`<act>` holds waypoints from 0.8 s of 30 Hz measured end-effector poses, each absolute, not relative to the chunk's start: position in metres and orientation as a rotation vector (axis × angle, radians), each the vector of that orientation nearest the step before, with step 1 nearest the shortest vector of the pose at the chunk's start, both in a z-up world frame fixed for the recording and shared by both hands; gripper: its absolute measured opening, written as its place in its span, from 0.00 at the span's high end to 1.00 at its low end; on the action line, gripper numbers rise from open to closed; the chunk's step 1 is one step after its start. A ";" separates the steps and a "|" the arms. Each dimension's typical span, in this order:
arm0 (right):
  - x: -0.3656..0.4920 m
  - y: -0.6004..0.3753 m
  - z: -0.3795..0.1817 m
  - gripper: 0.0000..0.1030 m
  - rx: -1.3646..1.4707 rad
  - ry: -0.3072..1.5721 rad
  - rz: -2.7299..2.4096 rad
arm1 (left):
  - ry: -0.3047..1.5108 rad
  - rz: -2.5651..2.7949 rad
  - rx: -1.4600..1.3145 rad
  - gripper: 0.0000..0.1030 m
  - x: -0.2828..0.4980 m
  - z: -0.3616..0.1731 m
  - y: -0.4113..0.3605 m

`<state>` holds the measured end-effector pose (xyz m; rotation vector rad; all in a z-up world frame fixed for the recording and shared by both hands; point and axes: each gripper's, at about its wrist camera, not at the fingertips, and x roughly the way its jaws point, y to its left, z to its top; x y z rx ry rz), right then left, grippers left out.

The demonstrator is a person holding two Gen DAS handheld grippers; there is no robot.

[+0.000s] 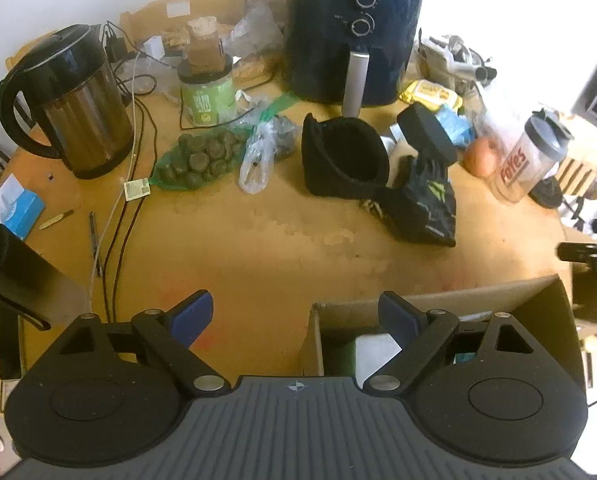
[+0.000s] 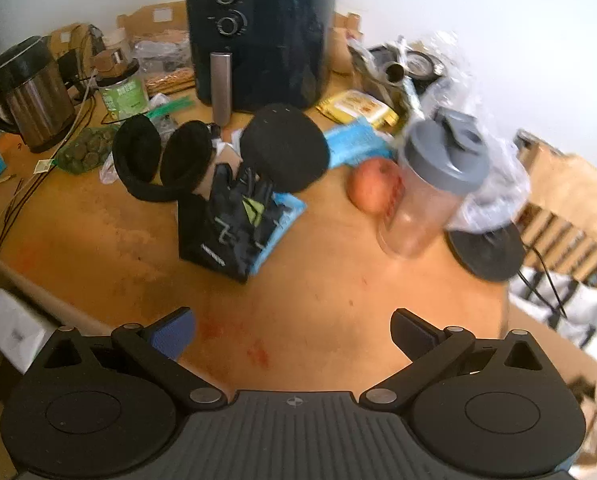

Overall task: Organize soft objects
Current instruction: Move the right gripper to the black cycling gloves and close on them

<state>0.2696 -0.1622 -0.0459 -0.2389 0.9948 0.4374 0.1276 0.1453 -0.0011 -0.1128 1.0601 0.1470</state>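
From the left wrist camera, the left hand-held gripper (image 1: 296, 316) hangs with its jaws wide apart and nothing between them, low over the counter (image 1: 258, 248) beside the open cardboard box (image 1: 438, 304). The soft things lie well ahead: a black pouch (image 1: 344, 158) standing open, and a dark printed bag (image 1: 422, 208) touching its right side. Reaching for either means passing over bare counter, but loose cables (image 1: 118, 216) trail near the left, and a swing that way could snag them and tug the kettle (image 1: 70, 104). The box flap sits just beside the right finger, so a careless lift might catch it.

From the right wrist camera, the right hand-held gripper (image 2: 294, 334) is likewise spread and empty. The dark printed bag (image 2: 234, 224) lies ahead, leaning against the black pouch (image 2: 158, 164). A shaker bottle (image 2: 430, 188) stands near on the right, looking tilted and blurred, with an apple (image 2: 372, 186) touching it. A wide approach from that side could tip the bottle or set the apple rolling. Limp fabric may also slip from a shallow pinch.
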 end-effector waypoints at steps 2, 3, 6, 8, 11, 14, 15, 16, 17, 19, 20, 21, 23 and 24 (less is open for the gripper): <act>0.280 -0.156 -0.052 0.00 -0.237 0.988 0.483 | 1.046 0.143 -0.124 0.12 0.129 -0.002 0.148; 0.287 -0.151 -0.057 0.00 -0.243 0.991 0.506 | 1.044 0.143 -0.128 0.12 0.129 -0.003 0.150; 0.302 -0.138 -0.066 0.00 -0.245 0.993 0.565 | 1.042 0.139 -0.134 0.12 0.131 -0.005 0.154; 0.310 -0.132 -0.072 0.00 -0.228 1.001 0.621 | 1.034 0.132 -0.139 0.12 0.132 -0.005 0.156; 0.324 -0.123 -0.084 0.00 -0.198 1.021 0.663 | 1.020 0.128 -0.143 0.12 0.132 -0.004 0.157; 0.337 -0.116 -0.095 0.00 -0.163 1.039 0.695 | 1.025 0.116 -0.154 0.12 0.133 -0.004 0.158; 0.341 -0.114 -0.099 0.00 -0.154 1.041 0.702 | 1.025 0.108 -0.157 0.12 0.133 -0.004 0.158; 0.345 -0.112 -0.102 0.00 -0.148 1.040 0.706 | 1.025 0.102 -0.159 0.12 0.133 -0.004 0.158; 0.349 -0.109 -0.106 0.00 -0.143 1.041 0.710 | 1.026 0.099 -0.160 0.12 0.133 -0.005 0.157; 0.355 -0.105 -0.114 0.00 -0.144 1.043 0.713 | 1.029 0.094 -0.169 0.12 0.132 -0.006 0.158; 0.358 -0.101 -0.119 0.01 -0.153 1.046 0.717 | 1.031 0.091 -0.176 0.12 0.131 -0.006 0.158; 0.361 -0.097 -0.123 0.02 -0.163 1.046 0.721 | 1.033 0.089 -0.186 0.12 0.130 -0.007 0.158; 0.364 -0.092 -0.129 0.05 -0.185 1.043 0.728 | 1.038 0.087 -0.201 0.12 0.127 -0.008 0.159; 0.366 -0.087 -0.132 0.06 -0.198 1.039 0.731 | 1.041 0.090 -0.204 0.12 0.126 -0.008 0.159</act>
